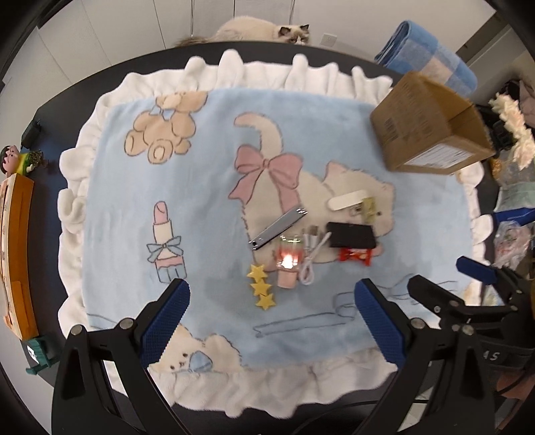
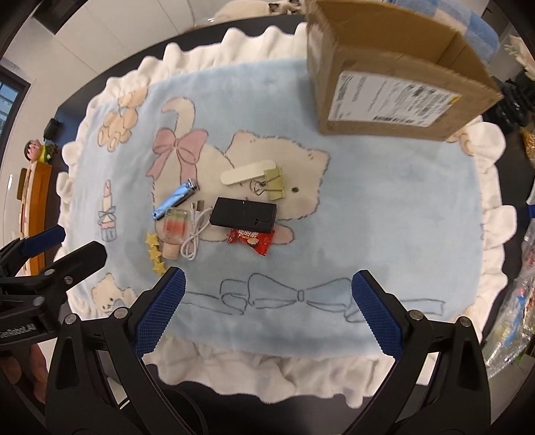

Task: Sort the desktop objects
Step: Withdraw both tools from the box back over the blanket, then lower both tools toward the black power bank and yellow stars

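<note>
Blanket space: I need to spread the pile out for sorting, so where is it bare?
Free: the blanket right of the black box, below the cardboard box; also left of the nail clipper. Crowded: around the candy and cable.

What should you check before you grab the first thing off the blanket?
1. Left gripper open and empty: ok.
2. Right gripper open and empty: ok.
3. Cardboard box open at the top: ok; what is inside: cannot tell.
4. Star clip lies free at the pile's edge: ok.
5. White cable apart from the black box: not ok, they touch.
6. Cat off the blanket: ok.
</note>
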